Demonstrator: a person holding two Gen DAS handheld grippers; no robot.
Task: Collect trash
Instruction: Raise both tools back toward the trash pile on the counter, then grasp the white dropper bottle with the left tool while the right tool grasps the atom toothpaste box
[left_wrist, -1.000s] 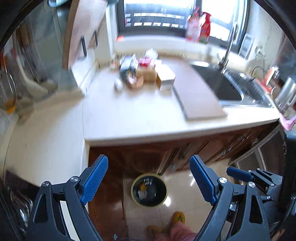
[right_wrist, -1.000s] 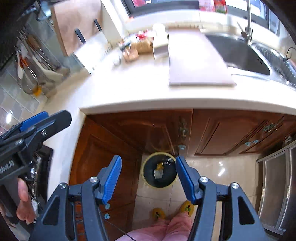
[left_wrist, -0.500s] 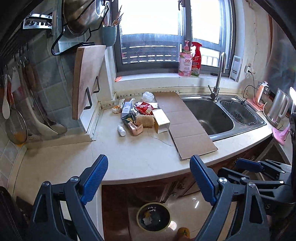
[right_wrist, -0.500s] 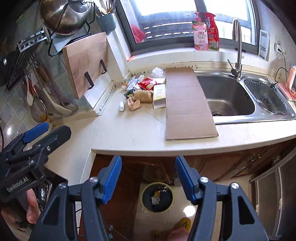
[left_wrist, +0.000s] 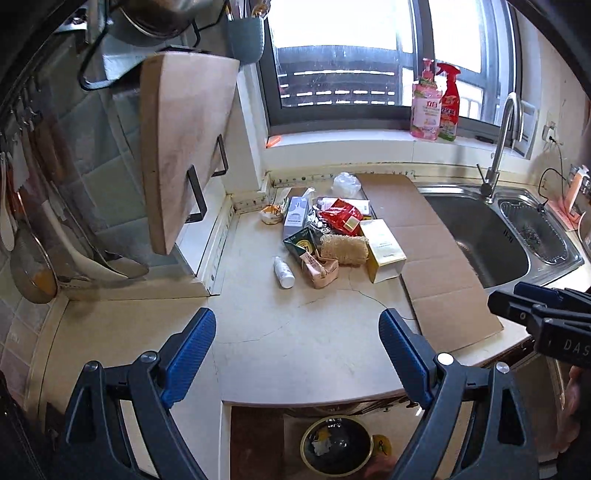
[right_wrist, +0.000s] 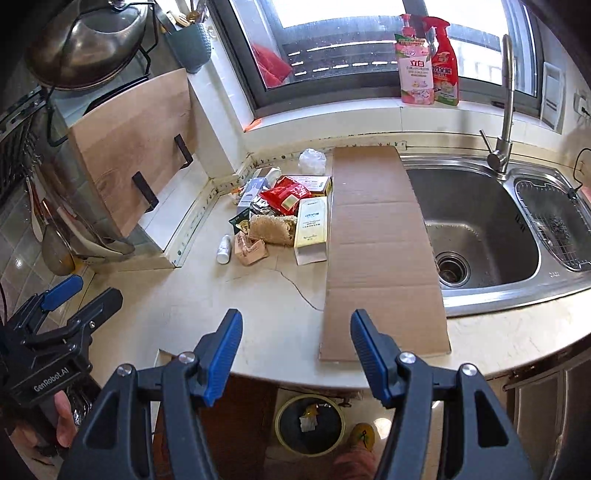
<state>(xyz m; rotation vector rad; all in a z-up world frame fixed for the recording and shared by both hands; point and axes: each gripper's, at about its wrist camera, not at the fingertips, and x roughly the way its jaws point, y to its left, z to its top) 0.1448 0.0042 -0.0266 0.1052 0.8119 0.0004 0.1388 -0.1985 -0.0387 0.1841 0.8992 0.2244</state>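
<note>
Trash pile (left_wrist: 325, 236) is seen heaped just left of the cardboard sheet (left_wrist: 424, 251), ahead of both empty, open grippers, nearer the left gripper (left_wrist: 295, 354) than the right gripper (right_wrist: 295, 347).

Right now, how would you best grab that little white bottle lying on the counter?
Probably across the middle of the little white bottle, coming down from above. It lies flat on the counter, apart from the trash pile, with its long sides bare, so open fingers could straddle its narrow body.
</note>
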